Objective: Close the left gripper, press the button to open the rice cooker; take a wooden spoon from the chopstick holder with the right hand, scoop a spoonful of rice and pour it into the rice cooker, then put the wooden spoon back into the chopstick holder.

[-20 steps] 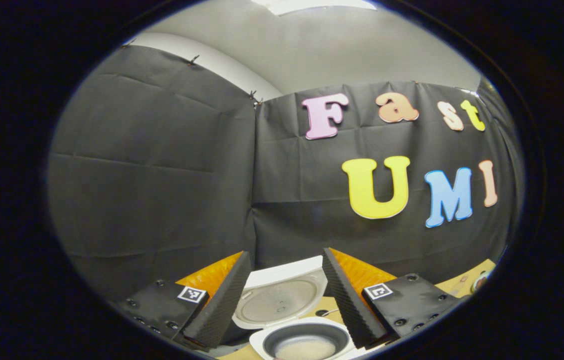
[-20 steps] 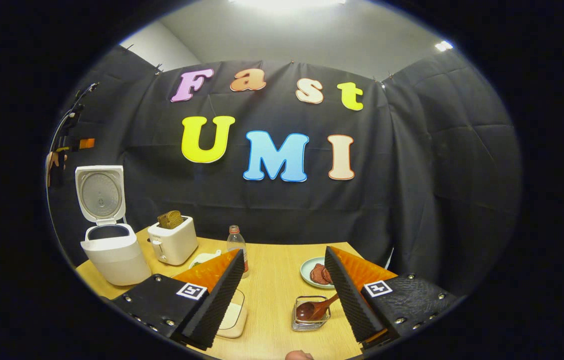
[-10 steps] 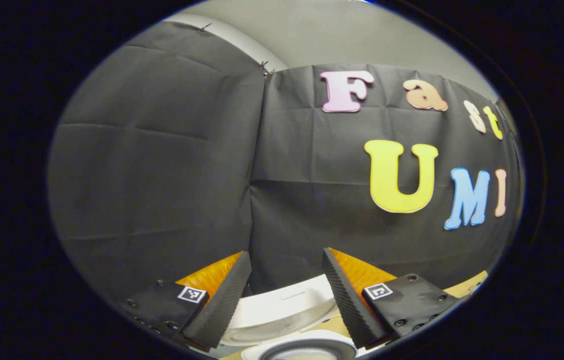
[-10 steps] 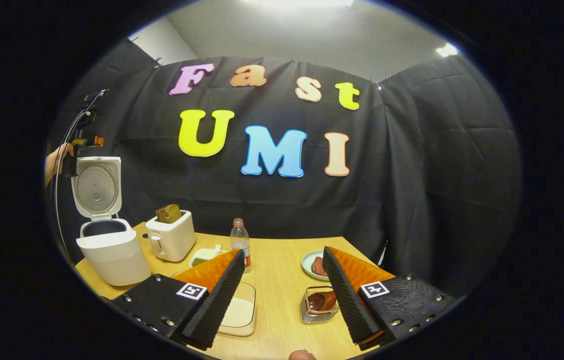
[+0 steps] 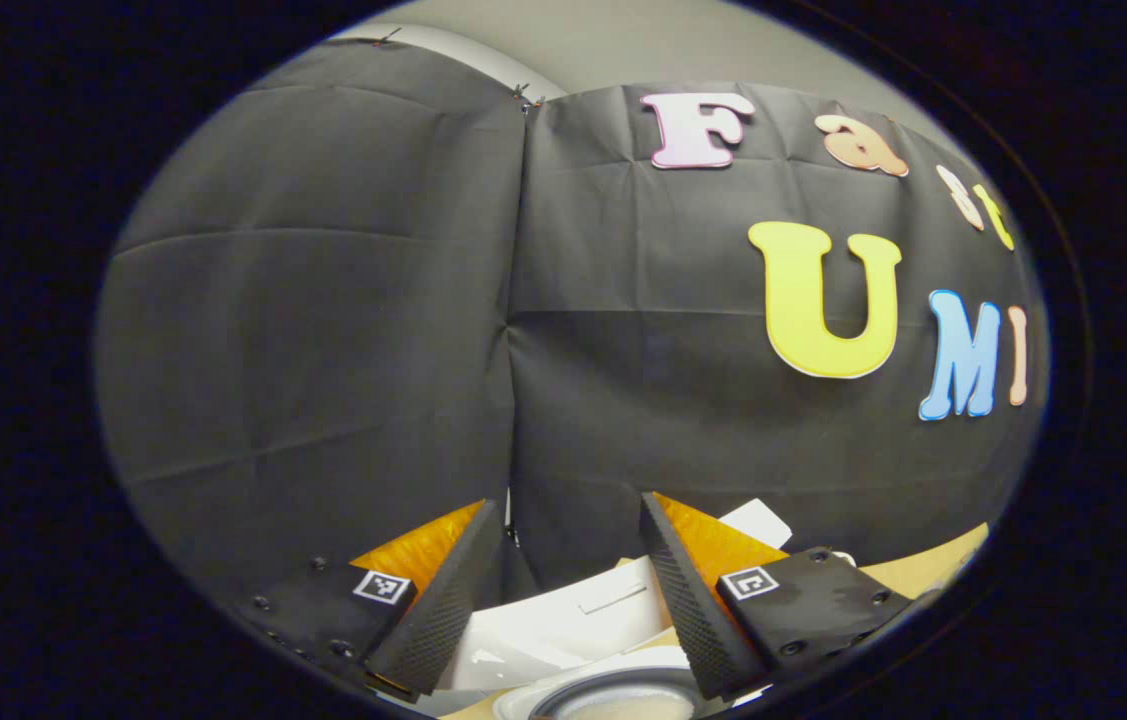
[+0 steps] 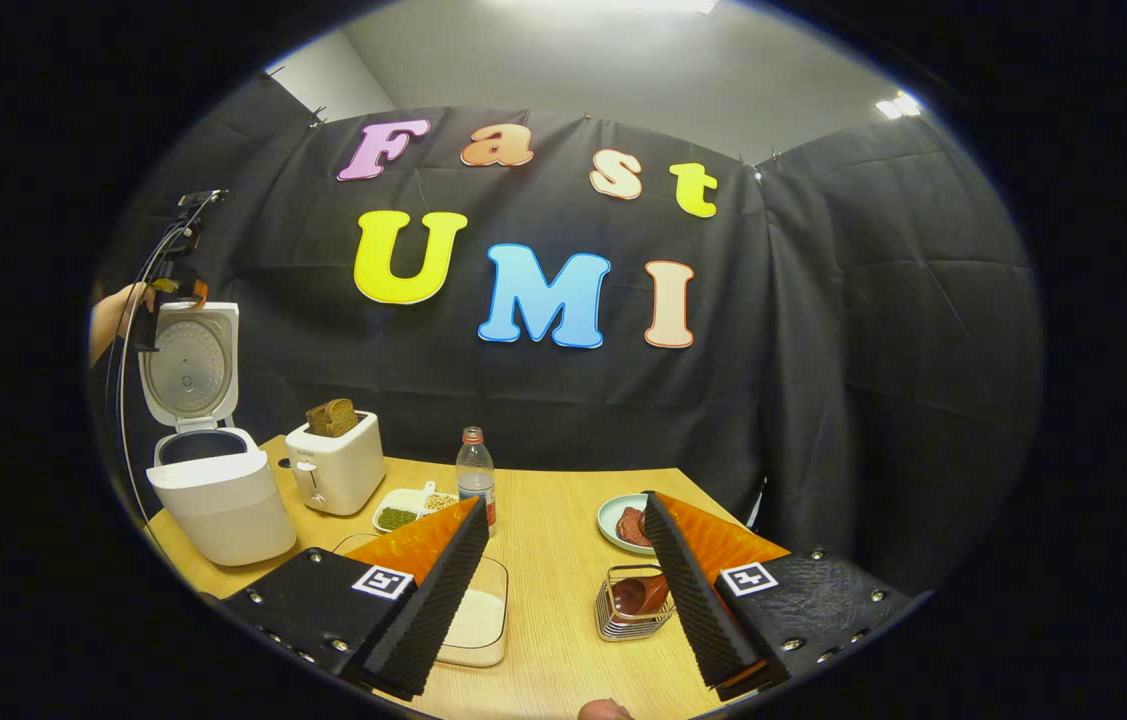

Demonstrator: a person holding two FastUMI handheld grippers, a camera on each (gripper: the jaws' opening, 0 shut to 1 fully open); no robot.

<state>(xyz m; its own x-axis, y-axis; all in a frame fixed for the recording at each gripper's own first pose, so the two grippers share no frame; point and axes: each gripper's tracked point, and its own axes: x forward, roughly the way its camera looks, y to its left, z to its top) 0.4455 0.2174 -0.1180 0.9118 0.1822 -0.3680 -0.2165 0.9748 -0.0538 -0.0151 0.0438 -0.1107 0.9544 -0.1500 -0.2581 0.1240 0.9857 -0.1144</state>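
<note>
Left gripper view: the left gripper (image 5: 568,590) is held high above the rice cooker (image 5: 613,695), aimed nearly level at the booth wall. Its fingers stand spread, with nothing between them. The raised lid (image 5: 573,625) shows between and below the fingers; the pot rim, with rice inside, lies at the bottom edge. Compared with 1.0 s ago, the lid and pot sit lower in the view and less of the pot is visible, and the wall seam has shifted toward centre.

Right gripper view: the right gripper (image 6: 563,585) hovers over the table (image 6: 553,560), tilted slightly down. Its fingers are spread and empty. The spoon (image 6: 635,594) rests in the wire holder (image 6: 628,615), just beside the right-hand finger. A clear box of rice (image 6: 478,625) lies by the left-hand finger. The rice cooker (image 6: 213,490) stands open at the table's left end, with the left gripper (image 6: 163,300) and a hand (image 6: 113,315) at the lid's top edge. A toaster (image 6: 335,470), a bottle (image 6: 474,480) and a plate (image 6: 613,520) stand behind. Since 1.0 s ago, the holder has slipped partly behind the finger, and the far hand has come to the lid.
</note>
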